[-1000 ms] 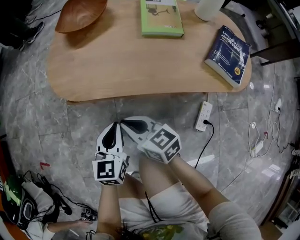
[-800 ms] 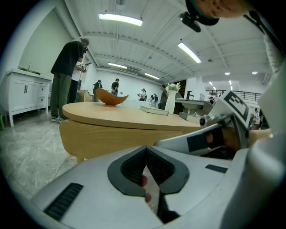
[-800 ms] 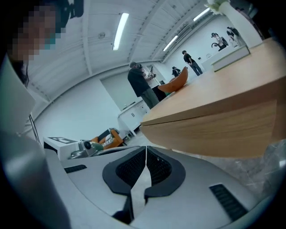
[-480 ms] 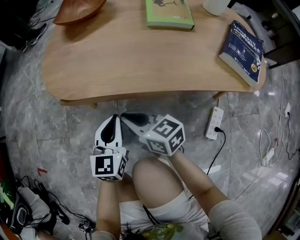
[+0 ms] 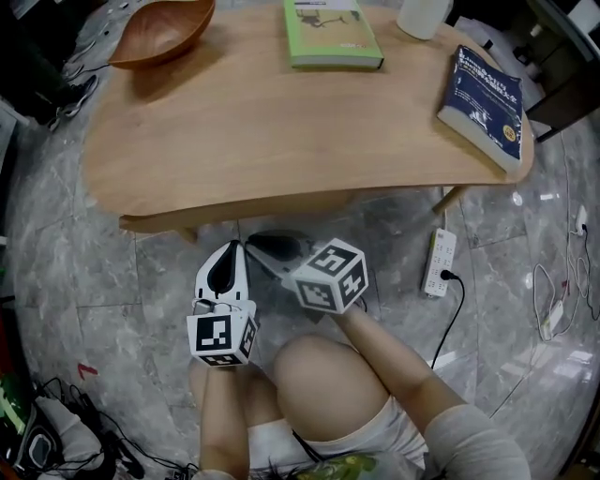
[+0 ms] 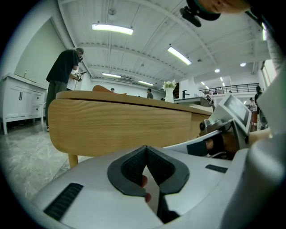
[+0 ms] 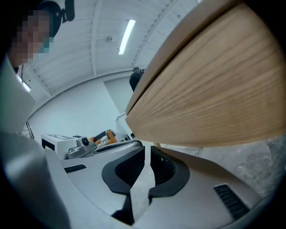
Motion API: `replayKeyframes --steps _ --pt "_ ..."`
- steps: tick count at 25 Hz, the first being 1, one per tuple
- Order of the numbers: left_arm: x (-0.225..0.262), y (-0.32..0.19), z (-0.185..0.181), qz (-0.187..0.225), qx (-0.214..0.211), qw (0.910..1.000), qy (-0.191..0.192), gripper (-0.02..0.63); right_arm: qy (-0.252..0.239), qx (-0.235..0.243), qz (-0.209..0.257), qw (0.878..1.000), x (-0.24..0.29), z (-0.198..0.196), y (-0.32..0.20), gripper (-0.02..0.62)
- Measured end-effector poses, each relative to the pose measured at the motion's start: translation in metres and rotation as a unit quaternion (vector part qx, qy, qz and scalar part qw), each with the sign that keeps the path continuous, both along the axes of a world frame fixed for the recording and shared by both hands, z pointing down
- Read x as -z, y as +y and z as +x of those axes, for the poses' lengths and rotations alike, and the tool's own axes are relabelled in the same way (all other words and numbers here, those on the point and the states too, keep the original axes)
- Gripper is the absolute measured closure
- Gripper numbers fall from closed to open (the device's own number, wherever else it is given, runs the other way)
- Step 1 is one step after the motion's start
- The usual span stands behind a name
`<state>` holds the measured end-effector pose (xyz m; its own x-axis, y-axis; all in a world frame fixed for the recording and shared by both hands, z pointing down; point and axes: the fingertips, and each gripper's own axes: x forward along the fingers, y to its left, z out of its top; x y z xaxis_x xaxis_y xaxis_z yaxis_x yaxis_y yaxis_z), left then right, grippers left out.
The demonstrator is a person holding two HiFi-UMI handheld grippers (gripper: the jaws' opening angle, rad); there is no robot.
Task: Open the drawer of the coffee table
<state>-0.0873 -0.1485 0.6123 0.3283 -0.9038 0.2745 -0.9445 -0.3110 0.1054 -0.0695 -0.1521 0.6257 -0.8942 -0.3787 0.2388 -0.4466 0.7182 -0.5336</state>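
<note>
1. Just behind both tongs I see a bent knee [image 5: 328, 384], and grey stone floor [image 5: 84, 272] lies under them.
2. The left tongs [image 5: 232, 247] [image 6: 145, 153] are pinched together with nothing between the pads. They point almost level at the wooden edge ahead.
3. The right tongs [image 5: 250, 242] [image 7: 147, 154] sit just beside the left, tips close together. Only a thin slit shows between the pads, and they hold nothing.
4. To the right of the right tongs, a white power strip [image 5: 439, 264] lies on the floor with a black cord plugged in.
5. The worktop [image 5: 281, 131] [image 6: 125, 129] [image 7: 210, 89] is straight ahead, its rounded edge overhanging just beyond the tips. Neither pair touches it.
6. The drawer would be in that near face under the top, in front of the tips. I cannot make out its outline or a handle in any view.
7. Far ahead on the worktop:
   - a wooden bowl [image 5: 159, 33] sits off to the left of the tongs;
   - a green book [image 5: 330, 33] lies roughly in line with them;
   - a white cup [image 5: 424, 14] and a blue book [image 5: 486, 94] are to the right.
</note>
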Motion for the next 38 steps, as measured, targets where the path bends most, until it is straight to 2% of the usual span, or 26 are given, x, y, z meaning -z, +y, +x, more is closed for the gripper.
replayKeyframes --steps 3,6,9,11,21,25,28,35,38 --pt "-0.005 -0.006 -0.004 -0.016 -0.007 0.9998 0.001 0.597 -0.046 -0.015 -0.047 0.998 -0.006 -0.002 -0.007 0.571" --pt "-0.009 -0.007 -0.010 -0.029 -0.008 0.9995 -0.009 0.597 -0.085 -0.009 -0.083 0.993 -0.013 -0.006 -0.006 0.566" --pt "-0.005 -0.010 -0.017 -0.026 -0.014 0.9994 -0.021 0.597 -0.122 -0.013 -0.109 0.986 -0.018 -0.011 -0.011 0.481" --pt "-0.003 -0.012 -0.019 -0.024 -0.021 0.9992 -0.025 0.597 -0.149 -0.021 -0.122 0.981 -0.019 -0.013 -0.016 0.466" --pt "-0.008 -0.009 -0.015 -0.022 -0.042 0.9975 -0.052 0.597 -0.219 -0.067 -0.144 0.963 -0.023 -0.016 -0.046 0.439" --pt "-0.012 -0.006 -0.015 -0.023 -0.043 0.9970 -0.059 0.597 -0.259 -0.058 -0.145 0.953 -0.019 -0.013 -0.057 0.440" --pt "-0.011 -0.005 -0.017 -0.022 -0.039 0.9968 -0.065 0.597 -0.254 -0.042 -0.144 0.955 -0.020 -0.012 -0.057 0.440" --pt "0.001 -0.002 -0.021 -0.007 -0.033 0.9971 -0.069 0.597 -0.255 -0.039 -0.142 0.956 -0.018 -0.011 -0.052 0.442" --pt "0.006 -0.002 -0.023 0.004 -0.030 0.9955 -0.089 0.595 -0.249 -0.036 -0.138 0.958 -0.019 -0.011 -0.048 0.442"
